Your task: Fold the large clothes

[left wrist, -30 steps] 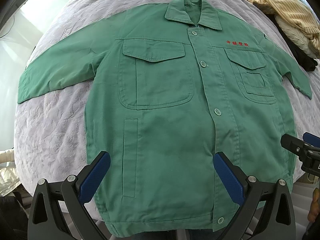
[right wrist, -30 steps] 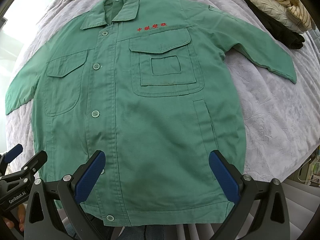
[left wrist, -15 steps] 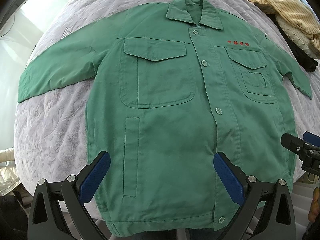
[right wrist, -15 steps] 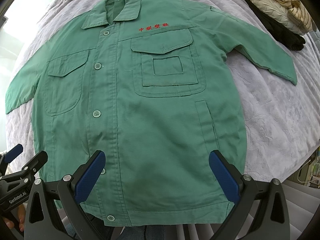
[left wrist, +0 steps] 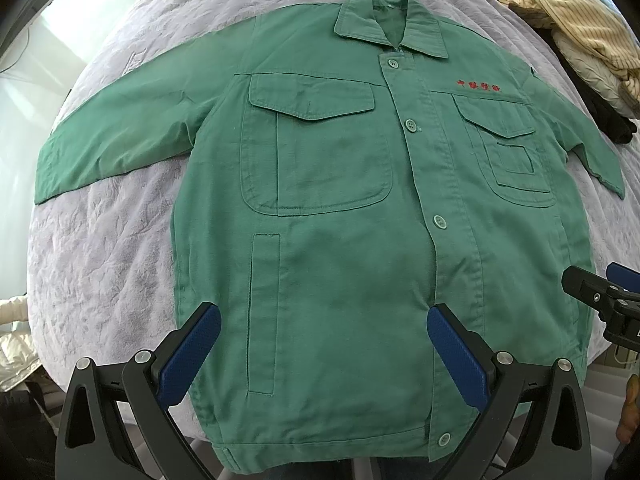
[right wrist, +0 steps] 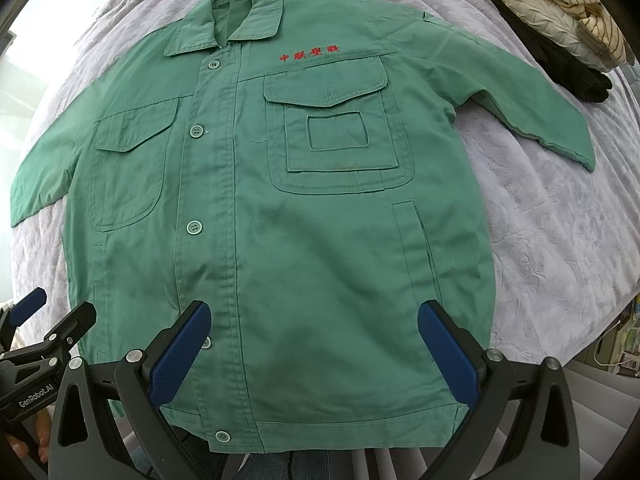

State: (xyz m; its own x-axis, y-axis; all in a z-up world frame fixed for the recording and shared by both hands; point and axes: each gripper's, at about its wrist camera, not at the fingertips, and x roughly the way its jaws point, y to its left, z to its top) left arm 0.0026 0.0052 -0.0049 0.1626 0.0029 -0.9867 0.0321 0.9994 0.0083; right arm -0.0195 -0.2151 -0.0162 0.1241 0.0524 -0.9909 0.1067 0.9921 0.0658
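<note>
Left wrist view: the left gripper (left wrist: pixel 324 338) is held wide apart over the bottom hem of the green jacket (left wrist: pixel 344 264), and nothing is gripped. The right gripper (right wrist: pixel 314 336) is also spread wide and empty above the hem. The jacket is laid flat, front up and buttoned, on the pale purple blanket (left wrist: pixel 100 264), sleeves spread out. A pile of clothes (right wrist: pixel 560 4) is seen at the blanket's far right corner.

left gripper (left wrist: pixel 324 344): fingers spread, holding nothing | right gripper (right wrist: pixel 314 340): fingers spread, holding nothing
</note>
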